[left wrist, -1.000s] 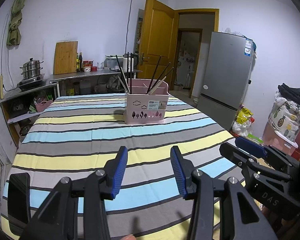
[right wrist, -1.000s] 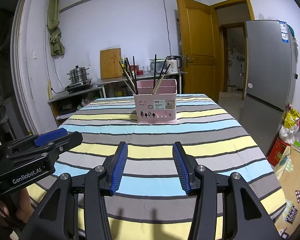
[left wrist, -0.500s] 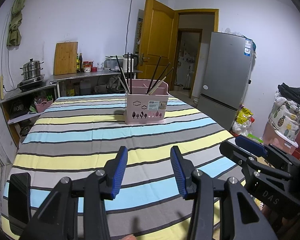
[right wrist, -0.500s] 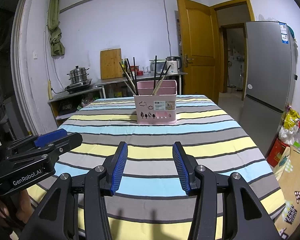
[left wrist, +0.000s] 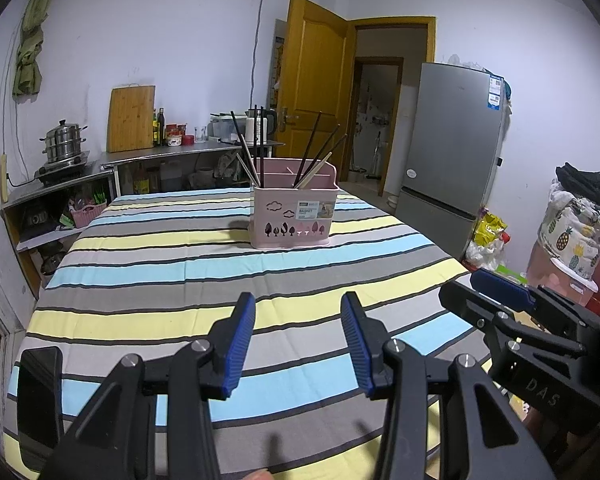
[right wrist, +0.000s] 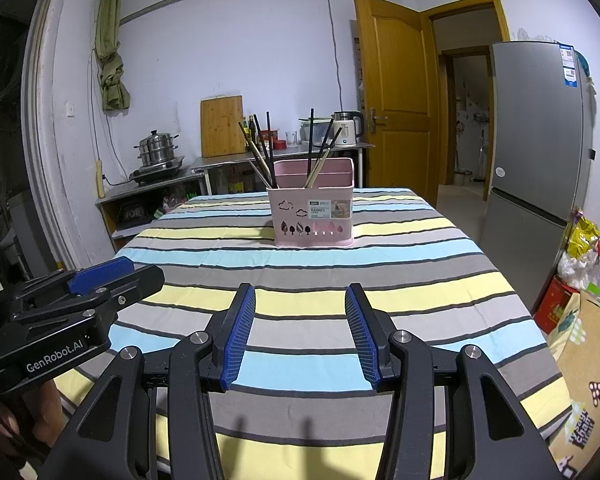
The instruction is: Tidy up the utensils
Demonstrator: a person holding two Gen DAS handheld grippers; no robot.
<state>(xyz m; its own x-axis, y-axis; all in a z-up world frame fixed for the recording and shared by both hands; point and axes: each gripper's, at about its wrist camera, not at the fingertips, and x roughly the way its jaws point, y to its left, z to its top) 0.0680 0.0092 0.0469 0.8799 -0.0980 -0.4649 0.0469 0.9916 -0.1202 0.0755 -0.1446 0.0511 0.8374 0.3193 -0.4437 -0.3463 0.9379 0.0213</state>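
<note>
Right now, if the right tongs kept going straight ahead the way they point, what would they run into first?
The right tongs are open, above the striped tablecloth, aimed toward the pink basket of chopsticks. Nothing lies between, so the basket looks first, though height is hard to judge.

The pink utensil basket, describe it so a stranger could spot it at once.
Find the striped table in the middle of the room. The pink utensil basket stands alone at its far end, chopsticks sticking up from it, with cloud and tree cut-outs on its front.
</note>
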